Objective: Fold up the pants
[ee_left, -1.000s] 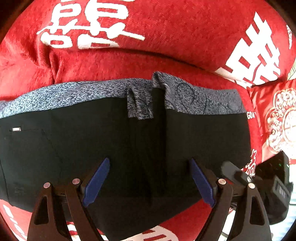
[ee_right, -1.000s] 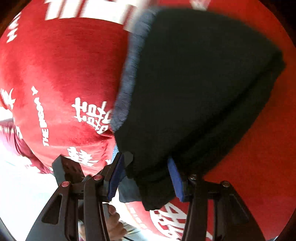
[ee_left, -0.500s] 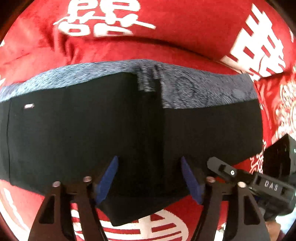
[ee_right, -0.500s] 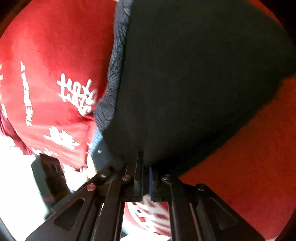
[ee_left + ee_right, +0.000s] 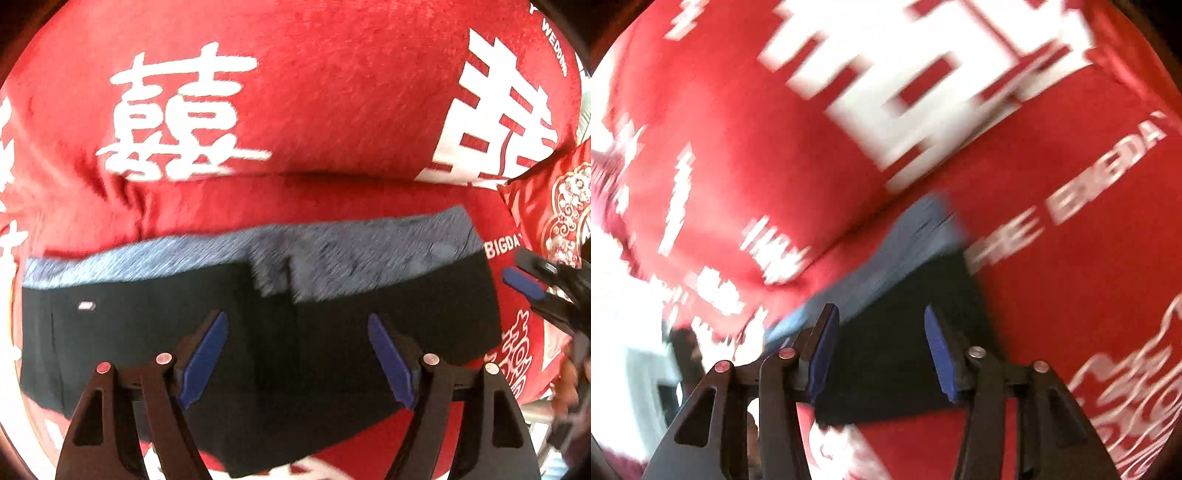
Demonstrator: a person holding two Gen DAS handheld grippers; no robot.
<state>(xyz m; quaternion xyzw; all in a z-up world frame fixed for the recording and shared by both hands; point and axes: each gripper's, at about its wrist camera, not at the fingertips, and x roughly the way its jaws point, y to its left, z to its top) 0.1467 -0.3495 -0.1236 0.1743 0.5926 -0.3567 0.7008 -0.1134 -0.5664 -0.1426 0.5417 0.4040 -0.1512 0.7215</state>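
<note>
We see one pants (image 5: 147, 332) folded flat on one red blanket (image 5: 332, 110) | left gripper (image 5: 297, 354) spread, holding nothing | right gripper (image 5: 879, 350) spread, holding nothing

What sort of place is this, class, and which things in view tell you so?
Probably a bedroom or living room at home: the pants lie on a soft red cover printed with white wedding characters, with a matching red cushion beside it. Bed or sofa, I cannot tell.

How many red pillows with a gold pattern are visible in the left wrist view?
1. The red pillow lies at the right edge, beyond the folded pants, on the red blanket. Others may be hidden outside the frame.
</note>
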